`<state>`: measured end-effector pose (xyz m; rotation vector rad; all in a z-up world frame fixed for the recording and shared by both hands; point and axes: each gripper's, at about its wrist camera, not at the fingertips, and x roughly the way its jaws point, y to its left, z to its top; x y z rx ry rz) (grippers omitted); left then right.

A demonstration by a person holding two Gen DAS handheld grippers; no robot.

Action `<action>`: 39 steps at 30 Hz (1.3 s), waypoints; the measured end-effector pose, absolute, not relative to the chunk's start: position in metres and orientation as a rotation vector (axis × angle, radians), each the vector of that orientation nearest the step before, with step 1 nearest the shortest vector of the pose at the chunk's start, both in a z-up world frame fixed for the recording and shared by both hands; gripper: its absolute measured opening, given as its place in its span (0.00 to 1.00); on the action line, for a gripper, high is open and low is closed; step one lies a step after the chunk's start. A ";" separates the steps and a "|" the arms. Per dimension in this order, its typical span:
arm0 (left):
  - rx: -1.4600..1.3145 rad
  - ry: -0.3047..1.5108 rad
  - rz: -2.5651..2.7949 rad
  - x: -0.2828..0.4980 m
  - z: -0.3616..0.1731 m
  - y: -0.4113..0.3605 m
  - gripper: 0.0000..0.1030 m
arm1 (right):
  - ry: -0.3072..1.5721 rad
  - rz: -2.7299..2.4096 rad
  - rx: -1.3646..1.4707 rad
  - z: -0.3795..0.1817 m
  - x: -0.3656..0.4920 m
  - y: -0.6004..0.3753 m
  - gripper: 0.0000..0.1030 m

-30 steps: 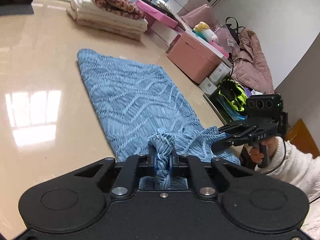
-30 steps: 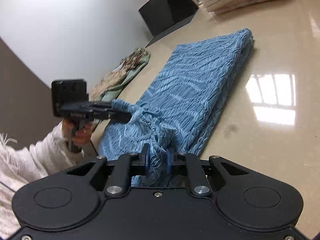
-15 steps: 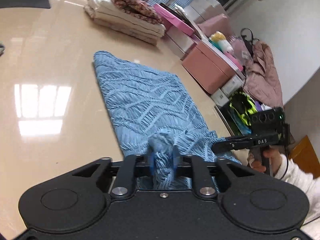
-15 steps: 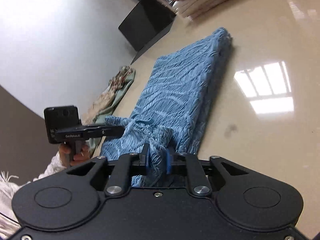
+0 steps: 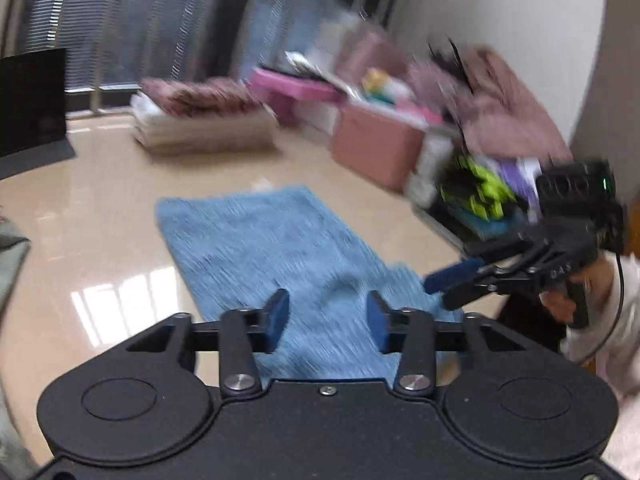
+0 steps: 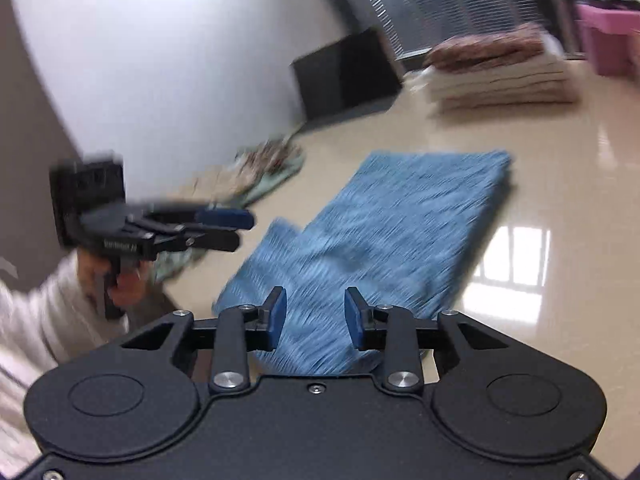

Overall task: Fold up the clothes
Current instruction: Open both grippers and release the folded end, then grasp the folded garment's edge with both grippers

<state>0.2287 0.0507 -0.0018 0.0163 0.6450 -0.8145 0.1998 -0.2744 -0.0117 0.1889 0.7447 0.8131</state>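
glossy beige floor tiles run back to a window wall hung with blinds, and on them lies the folded blue ribbed knit garment (image 5: 276, 248), a long rectangle running away from both cameras.

the left hand-held gripper (image 5: 328, 316) hangs just above the garment's near end, its blue pads spread with nothing between them; its jaws are closing a little. the right hand-held gripper (image 6: 315, 315) hovers over the same near end further right, pads apart and empty, jaws opening. neither touches the cloth, so the garment lies free on the floor.

judging by this, the step in hand is letting go of a finished fold and lifting clear. to do it well, i'd lift both tools straight off the cloth so no pad snags the loose knit, then check the near corner, where a small flap (image 6: 282, 227) looks to stick out past the edge; that wants tucking before any further fold.

both tools point forward and somewhat downward, side by side. a hand in a fluffy white sleeve (image 5: 600, 312) grips the right tool's handle at the far right of the left view. beyond the garment sits a stack of folded cream and brown blankets (image 5: 204, 124), with pink storage boxes (image 5: 376, 144) to its right.
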 end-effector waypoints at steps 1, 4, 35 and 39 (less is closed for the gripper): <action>0.025 0.668 -0.812 0.228 -0.007 0.049 0.31 | 0.755 0.812 0.167 -0.017 0.199 -0.269 0.33; -0.023 0.730 -0.785 0.231 -0.027 0.057 0.26 | 0.785 0.765 0.139 -0.035 0.199 -0.267 0.26; 0.517 0.361 -0.683 0.133 -0.009 0.037 0.84 | 0.520 0.606 -0.632 -0.026 0.106 -0.213 0.85; 0.678 0.373 -0.826 0.128 -0.021 0.024 0.79 | 0.486 0.714 -0.800 -0.031 0.101 -0.199 0.84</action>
